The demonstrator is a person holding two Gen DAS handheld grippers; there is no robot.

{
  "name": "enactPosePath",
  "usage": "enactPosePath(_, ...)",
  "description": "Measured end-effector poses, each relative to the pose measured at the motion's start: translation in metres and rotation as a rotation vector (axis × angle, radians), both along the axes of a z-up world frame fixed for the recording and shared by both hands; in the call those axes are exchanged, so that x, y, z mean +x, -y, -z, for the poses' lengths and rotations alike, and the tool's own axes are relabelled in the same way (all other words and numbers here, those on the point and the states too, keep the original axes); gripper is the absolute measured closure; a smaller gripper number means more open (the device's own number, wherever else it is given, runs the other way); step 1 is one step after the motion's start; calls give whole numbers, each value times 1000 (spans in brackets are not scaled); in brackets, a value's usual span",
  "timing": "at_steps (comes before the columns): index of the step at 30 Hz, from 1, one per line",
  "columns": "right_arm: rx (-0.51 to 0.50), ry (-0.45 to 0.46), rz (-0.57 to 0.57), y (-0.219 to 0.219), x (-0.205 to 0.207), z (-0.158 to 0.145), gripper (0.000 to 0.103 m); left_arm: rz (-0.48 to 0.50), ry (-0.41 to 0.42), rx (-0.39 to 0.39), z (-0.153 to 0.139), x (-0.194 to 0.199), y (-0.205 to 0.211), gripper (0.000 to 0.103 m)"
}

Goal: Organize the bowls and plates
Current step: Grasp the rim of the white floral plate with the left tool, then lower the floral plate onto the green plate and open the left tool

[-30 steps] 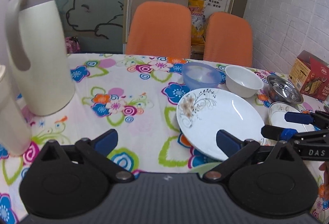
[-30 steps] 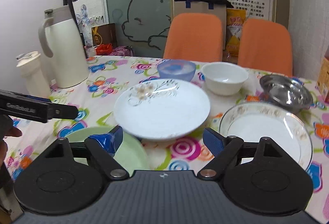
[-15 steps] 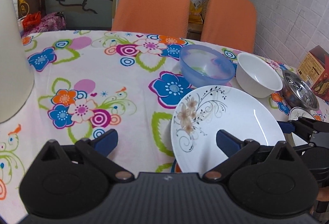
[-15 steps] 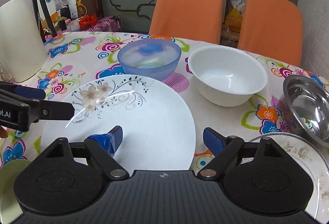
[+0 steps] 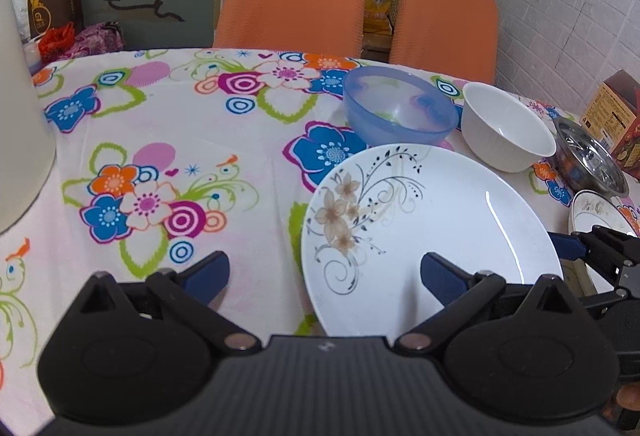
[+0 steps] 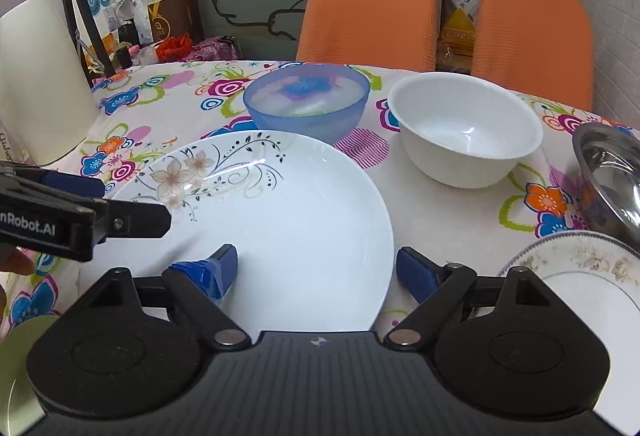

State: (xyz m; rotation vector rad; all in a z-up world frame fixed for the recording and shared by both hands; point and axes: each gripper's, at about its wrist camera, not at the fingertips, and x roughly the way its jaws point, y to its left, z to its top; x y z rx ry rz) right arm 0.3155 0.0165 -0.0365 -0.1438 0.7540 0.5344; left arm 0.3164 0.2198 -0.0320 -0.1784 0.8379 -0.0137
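Two orange chairs [image 6: 370, 8] stand behind the surface [image 5: 168, 132], which wears a bright flowered cloth and fills the middle of both views. On it I see a large white plate with a flower print [image 5: 432, 232], low and right of centre in the left wrist view, centre in the right wrist view. Just behind it, toward the top of the frame, sits a translucent blue bowl [image 6: 306, 102], and to the right of that a white bowl [image 6: 466, 128]. A steel bowl [image 6: 608, 172] lies at the right edge, with a gold-rimmed plate [image 6: 580, 272] below it. A pale green plate [image 6: 20, 352] peeks in at the lower left of the right wrist view, and a cream thermos jug [image 6: 36, 76] stands at the upper left.

My left hand-held gripper [image 5: 324, 272] has its jaws spread wide and holds nothing; its right finger sits over the flowered plate's near left part. My right hand-held gripper [image 6: 316, 270] is likewise wide open and empty, its fingers either side of the plate's near right rim
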Motion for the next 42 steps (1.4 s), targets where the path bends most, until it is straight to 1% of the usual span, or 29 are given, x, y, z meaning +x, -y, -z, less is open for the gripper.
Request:
enactPosePath(2,3,9,-14,1,-6,0,29,0,-10,4,3,2,2,2)
enactPosePath(7,19,54,-2,-1,-22,4,28,2,3,44,7,1,6,2)
enactPosePath(9,25,76,-8,0,-29,5,28,4,4,64,8,2,9,3)
enactPosePath(11,27,83,3,-2,-33,6,28,14,4,100,10,2,16,2)
enactPosePath(12,31,80,7,-4,-33,6,26,16,11,100,10,1,17,3)
enactPosePath(15,37,81,15,-9,-30,8,25,18,13,103,10,1,17,3)
enactPosePath(18,44,96,-40,-5,-27,10,26,4,16,101,10,1,18,4)
enactPosePath(21,40,91,-41,-4,-24,9,26,-4,14,99,9,2,17,5)
enactPosePath(22,42,92,-39,-4,-23,9,26,-2,14,99,9,2,17,8)
enactPosePath(24,44,84,-38,-5,-23,9,25,5,38,93,5,-1,17,30)
enactPosePath(25,44,78,-38,-6,-22,9,25,-4,51,84,2,-2,17,53)
enactPosePath(26,43,76,-39,-6,-22,9,26,-19,48,90,1,-2,17,57)
enactPosePath(28,42,80,-52,-3,-22,9,30,-32,54,106,1,0,20,57)
enactPosePath(30,43,85,-66,0,-22,8,34,-48,46,107,-1,1,22,59)
enactPosePath(31,43,85,-69,1,-22,8,35,-54,35,100,-2,2,22,61)
enactPosePath(33,42,85,-69,1,-21,8,36,-68,14,91,-5,4,22,64)
enactPosePath(35,46,78,-66,1,-20,7,36,-76,14,91,-9,4,21,64)
enactPosePath(37,72,54,-54,3,-19,4,36,-76,18,70,-17,2,20,66)
enactPosePath(39,94,54,-51,4,-20,-2,36,-76,43,68,-29,-1,19,66)
enactPosePath(42,91,93,-41,2,-28,-15,36,-71,81,70,-49,-13,21,66)
